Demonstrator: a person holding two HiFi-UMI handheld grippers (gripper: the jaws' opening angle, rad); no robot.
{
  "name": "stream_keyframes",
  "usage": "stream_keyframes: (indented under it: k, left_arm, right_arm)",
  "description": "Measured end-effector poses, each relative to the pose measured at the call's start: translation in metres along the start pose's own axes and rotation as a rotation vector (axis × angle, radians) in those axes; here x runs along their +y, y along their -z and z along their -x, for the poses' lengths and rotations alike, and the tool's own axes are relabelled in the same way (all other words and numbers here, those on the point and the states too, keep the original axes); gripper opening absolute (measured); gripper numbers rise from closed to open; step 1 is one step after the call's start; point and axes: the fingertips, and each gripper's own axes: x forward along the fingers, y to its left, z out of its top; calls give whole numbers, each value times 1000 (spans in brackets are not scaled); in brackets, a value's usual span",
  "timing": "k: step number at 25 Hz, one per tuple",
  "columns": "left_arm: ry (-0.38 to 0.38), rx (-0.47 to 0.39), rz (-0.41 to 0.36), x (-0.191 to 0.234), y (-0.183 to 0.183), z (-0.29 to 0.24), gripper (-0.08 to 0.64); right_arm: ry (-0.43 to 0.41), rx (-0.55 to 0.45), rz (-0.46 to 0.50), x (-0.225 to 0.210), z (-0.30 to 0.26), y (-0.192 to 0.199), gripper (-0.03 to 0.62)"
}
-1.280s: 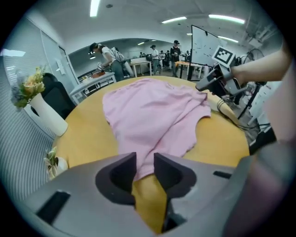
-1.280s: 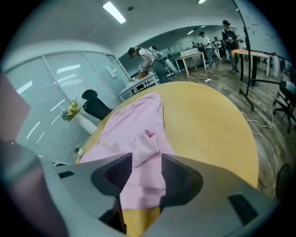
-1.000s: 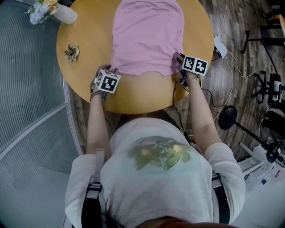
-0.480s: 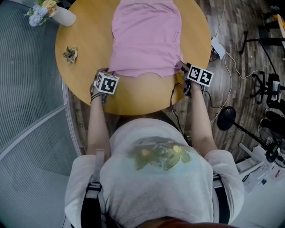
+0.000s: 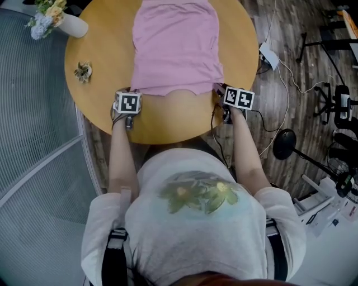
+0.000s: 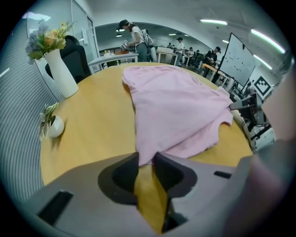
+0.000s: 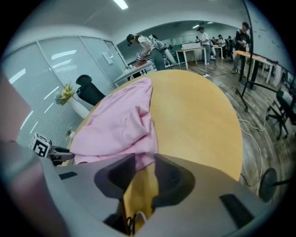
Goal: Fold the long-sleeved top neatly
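Left gripper view: the left gripper [image 6: 145, 158] is clamped on the pink long-sleeved top [image 5: 176, 47] at its hem corner, toward the tabletop's [image 5: 106, 56] near edge. The jaws of the right gripper [image 7: 144, 162], just closing, are parted around the opposite corner. A white vase [image 5: 71, 25] at the far left edge is filled with flowers [image 5: 47, 12].

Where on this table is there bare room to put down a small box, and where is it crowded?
Free patch: bare wood between the pink top and the right edge of the table. Also the near strip between the hem and the near edge. Crowded: far left, by the vase and the small plant.
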Motion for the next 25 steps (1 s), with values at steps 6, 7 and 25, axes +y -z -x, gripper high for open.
stream_keyframes:
  k: [6, 7, 25]
  left_arm:
    - [-16, -32, 32, -4, 3, 11, 44]
    - [-17, -49, 32, -4, 1, 16, 38]
    - [13, -126, 219, 0, 3, 14, 68]
  right_arm:
    - [-66, -28, -49, 3, 19, 7, 23]
    - [-75, -41, -46, 3, 25, 8, 20]
    - [-58, -6, 110, 3, 4, 0, 47]
